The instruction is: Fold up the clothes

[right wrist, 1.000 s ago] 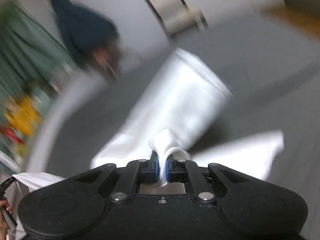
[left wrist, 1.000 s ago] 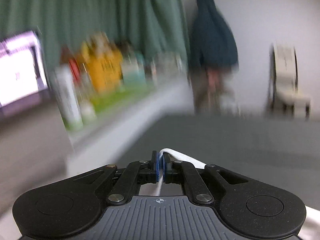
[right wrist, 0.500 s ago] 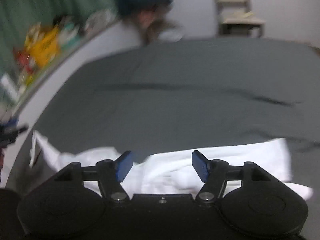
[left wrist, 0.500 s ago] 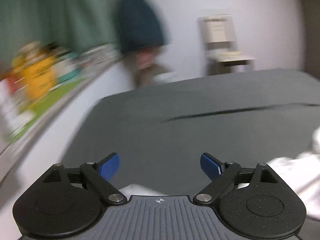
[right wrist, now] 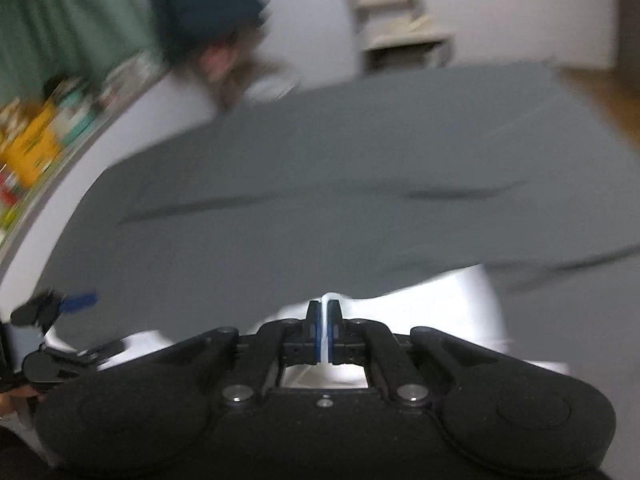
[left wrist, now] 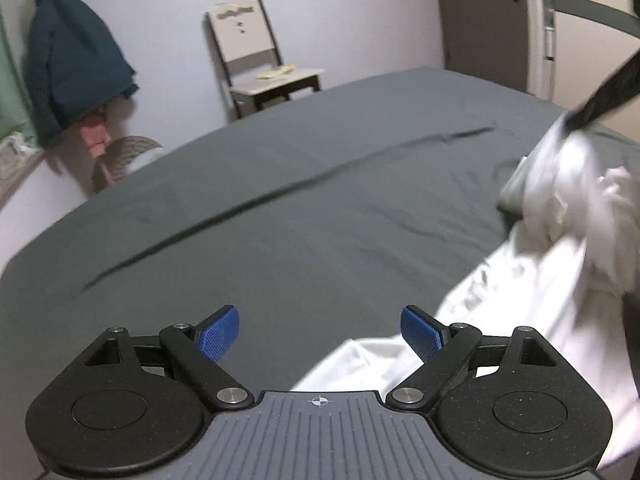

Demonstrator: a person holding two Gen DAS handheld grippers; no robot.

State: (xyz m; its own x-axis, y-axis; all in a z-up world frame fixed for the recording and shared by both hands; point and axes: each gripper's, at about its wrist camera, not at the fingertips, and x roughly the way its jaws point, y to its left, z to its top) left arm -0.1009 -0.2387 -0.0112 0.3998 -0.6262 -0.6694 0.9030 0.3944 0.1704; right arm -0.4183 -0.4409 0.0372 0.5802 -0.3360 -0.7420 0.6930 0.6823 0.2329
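Observation:
A white garment (left wrist: 532, 292) lies crumpled on the dark grey bed (left wrist: 300, 200), to the right of my left gripper (left wrist: 320, 334). That gripper is open, its blue pads wide apart over bare sheet, with the cloth's edge just under its right finger. At the far right of the left wrist view the cloth is bunched and blurred where it is lifted. My right gripper (right wrist: 324, 336) is shut on a fold of the white garment (right wrist: 452, 300), which spreads out to its right. The left gripper (right wrist: 60, 308) shows at the left edge of the right wrist view.
A chair (left wrist: 260, 64) stands against the far wall beyond the bed. A dark blue coat (left wrist: 72, 56) hangs at the left above a wicker basket (left wrist: 124, 156). A shelf of bottles and boxes (right wrist: 36, 140) runs along the bed's left side, below a green curtain (right wrist: 68, 20).
Both grippers let go of the white cloth and opened half a second ago. Since then my right gripper has shut on a fold again; the left stays open and has swung right.

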